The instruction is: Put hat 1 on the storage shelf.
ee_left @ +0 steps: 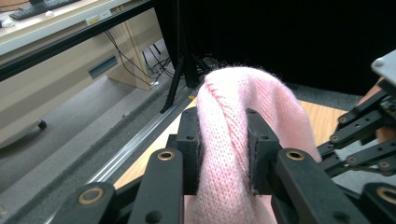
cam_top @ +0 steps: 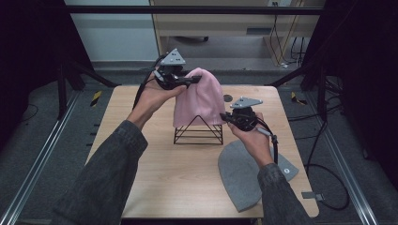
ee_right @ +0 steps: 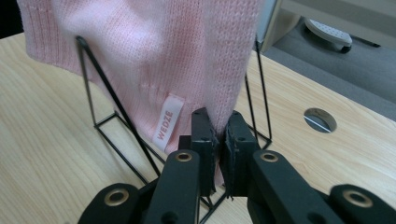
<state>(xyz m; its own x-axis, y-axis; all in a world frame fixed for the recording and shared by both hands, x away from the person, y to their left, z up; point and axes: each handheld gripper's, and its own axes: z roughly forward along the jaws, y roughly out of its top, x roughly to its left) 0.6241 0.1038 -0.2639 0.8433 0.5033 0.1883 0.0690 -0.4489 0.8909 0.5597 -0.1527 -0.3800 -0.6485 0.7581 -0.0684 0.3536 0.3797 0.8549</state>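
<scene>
Over the desk [cam_top: 155, 173] in the high view, the pink beanie [cam_top: 199, 96] stands upright on the wire stand [cam_top: 198, 132], crown at the left gripper [cam_top: 187, 80], hem at the right gripper [cam_top: 224, 118]. Left gripper view: jaws pinch the crown. Right gripper view: jaws clamp the hem edge beside the label [ee_right: 166, 122].

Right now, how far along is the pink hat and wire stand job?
Done: the pink hat sits draped over the black wire stand. In hand: the left tool pinches its crown, and the right tool grips its lower edge. Left, probably: settling it, or lifting it off, then the grey hat lying flat on the table.
</scene>
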